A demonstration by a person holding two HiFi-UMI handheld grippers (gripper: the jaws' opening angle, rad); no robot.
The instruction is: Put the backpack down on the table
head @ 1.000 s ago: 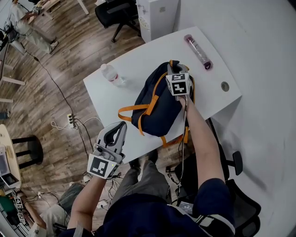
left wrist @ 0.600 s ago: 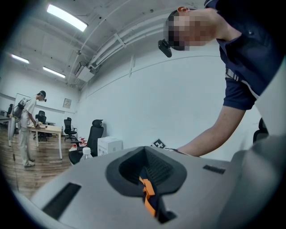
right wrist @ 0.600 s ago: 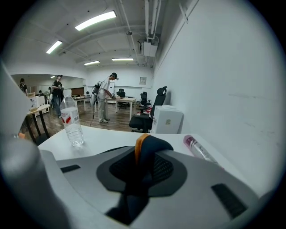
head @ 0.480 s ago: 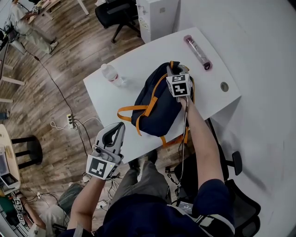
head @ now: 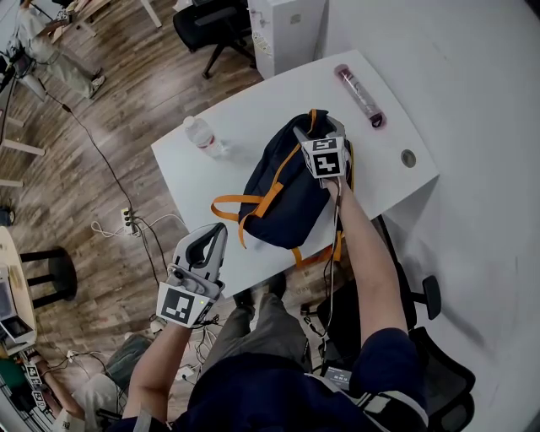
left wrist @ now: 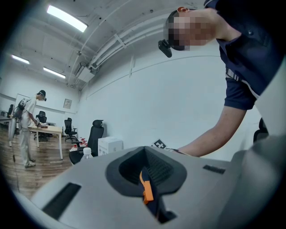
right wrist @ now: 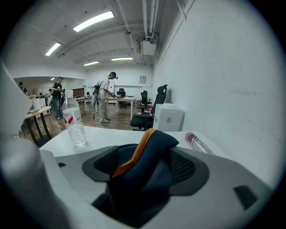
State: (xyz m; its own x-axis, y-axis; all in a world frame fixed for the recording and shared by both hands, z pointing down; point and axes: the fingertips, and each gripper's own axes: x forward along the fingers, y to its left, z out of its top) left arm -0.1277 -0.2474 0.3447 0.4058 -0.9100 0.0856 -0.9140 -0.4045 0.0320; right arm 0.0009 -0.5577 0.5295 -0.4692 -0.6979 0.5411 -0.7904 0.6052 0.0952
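A navy backpack (head: 283,190) with orange straps sits on the white table (head: 253,101), near its front edge. My right gripper (head: 319,133) is over the backpack's top. Its jaws are opening, and the orange-edged top handle (right wrist: 147,152) stands loosely between the pads, which no longer squeeze it. My left gripper (head: 215,234) hangs off the table's front left, over the floor, with its jaws together and empty. In the left gripper view, a sliver of the backpack (left wrist: 146,190) shows through the slit between them.
A clear water bottle (head: 202,135) stands left of the backpack. A pink-capped tube (head: 361,94) lies at the table's far right. A white cabinet (head: 287,29) and a black chair (head: 211,25) stand behind the table. Cables lie on the wooden floor (head: 126,221).
The right gripper's jaws have spread apart around the handle. The backpack's body and left strap have sagged slightly leftward. Neither hand has moved.
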